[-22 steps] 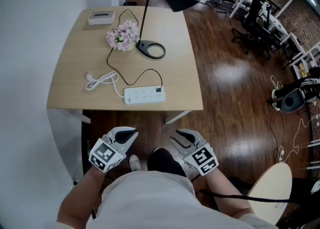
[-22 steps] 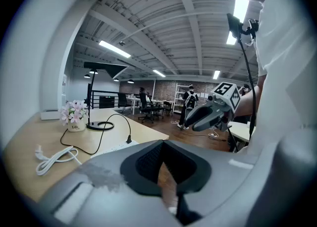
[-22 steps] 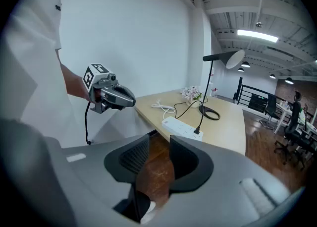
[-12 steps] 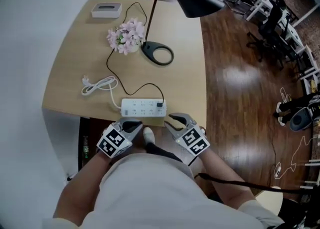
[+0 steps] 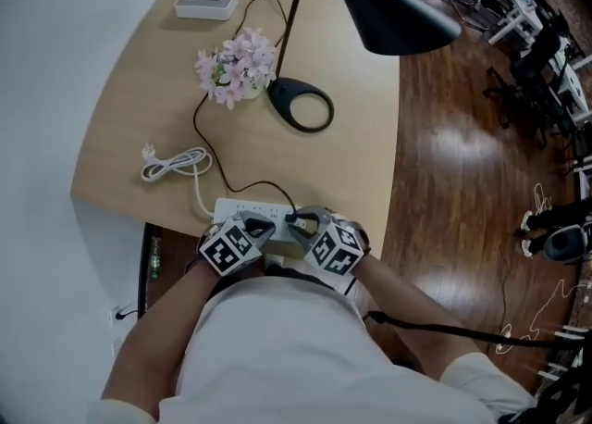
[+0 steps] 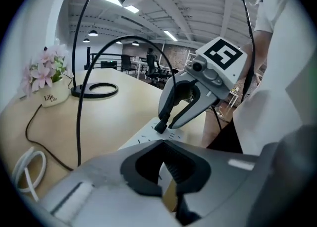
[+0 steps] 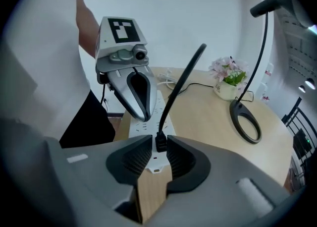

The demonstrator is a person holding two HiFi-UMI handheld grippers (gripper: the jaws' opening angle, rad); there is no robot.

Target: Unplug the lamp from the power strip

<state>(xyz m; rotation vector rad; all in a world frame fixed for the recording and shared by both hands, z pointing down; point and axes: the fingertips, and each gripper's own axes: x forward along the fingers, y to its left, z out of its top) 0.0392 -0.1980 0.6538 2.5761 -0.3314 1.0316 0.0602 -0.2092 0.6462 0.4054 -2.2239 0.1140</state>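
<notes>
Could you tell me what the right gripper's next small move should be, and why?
Probably squeeze the right gripper firmly onto the black plug: its jaws flank it, though pressing is unclear, and it's still seated in the power strip.

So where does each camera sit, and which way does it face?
Head view: on the person's head, facing steeply down at the table; torso, arms, left gripper, right gripper show.
Left gripper view: on that gripper, facing across the power strip; own jaws, right gripper ahead.
Right gripper view: on that gripper, facing the plug between its jaws; left gripper beyond.
Shared: all show the lamp base.
</notes>
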